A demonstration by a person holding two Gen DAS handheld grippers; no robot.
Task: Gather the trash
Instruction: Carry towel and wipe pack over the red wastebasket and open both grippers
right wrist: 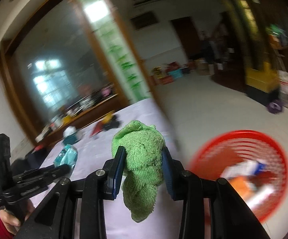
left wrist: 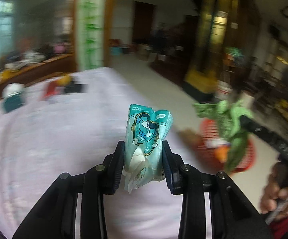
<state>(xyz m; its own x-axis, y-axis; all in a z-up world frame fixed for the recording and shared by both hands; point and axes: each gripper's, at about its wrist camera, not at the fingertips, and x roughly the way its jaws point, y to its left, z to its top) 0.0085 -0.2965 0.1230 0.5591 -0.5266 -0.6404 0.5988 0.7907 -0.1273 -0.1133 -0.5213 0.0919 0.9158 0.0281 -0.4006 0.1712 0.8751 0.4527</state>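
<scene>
Left gripper (left wrist: 143,157) pinches a teal wrapper (left wrist: 147,139) at frame centre. Right gripper (right wrist: 143,159) clamps a green cloth (right wrist: 144,159), also centre. Beyond, lower right, a red basket (right wrist: 271,151) holds trash beside the pale-covered table (left wrist: 54,139).

We cannot identify smeared items inside the red basket (right wrist: 243,139) at lower right, blurred objects (left wrist: 13,99) at left, shelves indistinct.

Teal cartoon-printed wrapper (left wrist: 147,139), green cloth (right wrist: 144,159), red basket (right wrist: 263,139)
</scene>
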